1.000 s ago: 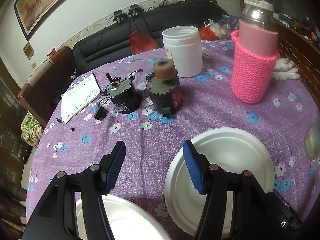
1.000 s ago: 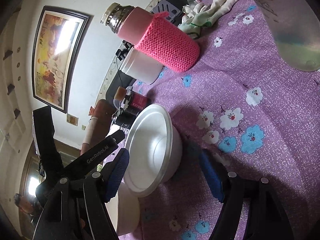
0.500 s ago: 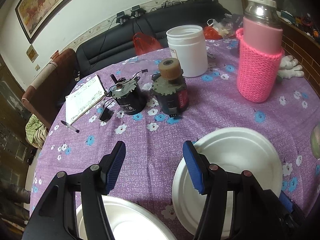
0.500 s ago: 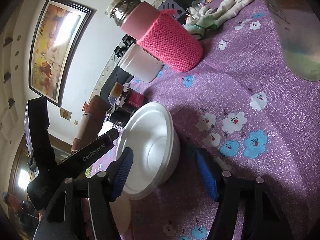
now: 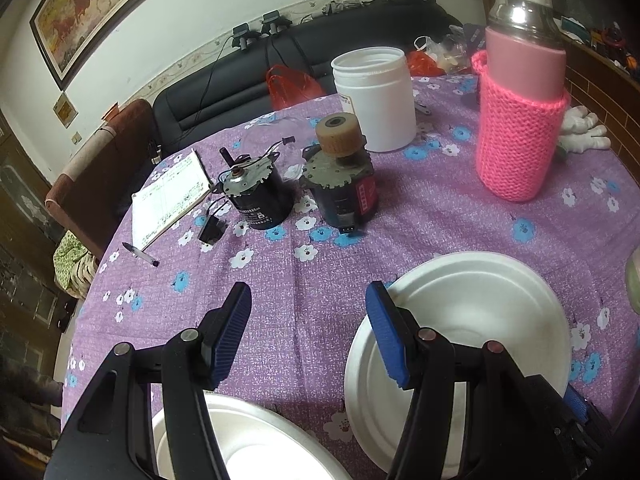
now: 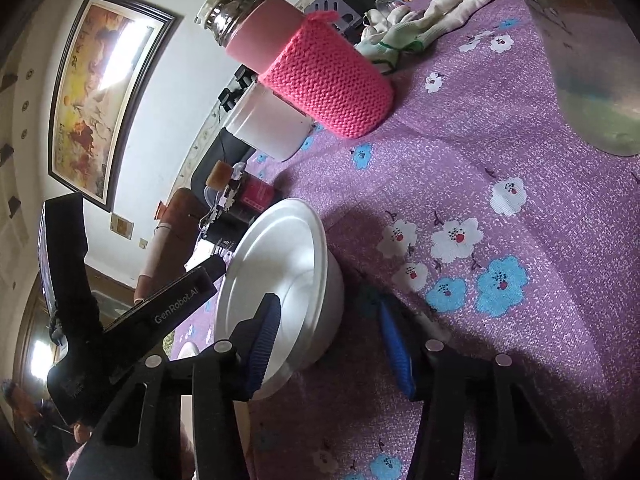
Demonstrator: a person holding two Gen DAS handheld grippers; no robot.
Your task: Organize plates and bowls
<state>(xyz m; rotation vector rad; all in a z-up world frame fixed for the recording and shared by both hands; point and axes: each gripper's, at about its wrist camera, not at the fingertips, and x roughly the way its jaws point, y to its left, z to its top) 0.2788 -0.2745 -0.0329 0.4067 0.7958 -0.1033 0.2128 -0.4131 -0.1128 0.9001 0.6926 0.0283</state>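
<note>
A white bowl (image 5: 472,320) sits upright on the purple flowered tabletop (image 5: 420,220), toward its near right part. The right gripper (image 6: 326,344) is tilted on its side with jaws wide: one blue pad (image 6: 262,344) lies over the bowl's inside near the rim, the other pad (image 6: 394,348) is outside the wall down by the cloth, so the wall stands between them with space on both sides. Whether either pad touches the bowl cannot be told.

The left gripper (image 5: 308,336) hangs over bare cloth just left of the bowl, jaws wide and holding nothing; its right pad (image 5: 384,336) overlaps the bowl's near-left rim in the left wrist view. A second white bowl (image 5: 260,440) lies at the near edge beneath this gripper, partly hidden by its frame.

Farther back stand two small electric motors: a black one (image 5: 256,196) with loose wires, and just beside it a dark one with a red label and a tan roller on top (image 5: 340,180). Behind them is a white plastic jar (image 5: 376,96), open at the top. Well to the right a pink flask in a knitted pink sleeve (image 5: 520,120) stands upright, with white gloves (image 5: 580,132) behind it. On the far left lie a notebook (image 5: 172,196) and a pen (image 5: 140,254). A black sofa (image 5: 300,64) runs along the wall under a framed painting (image 5: 100,12).
</note>
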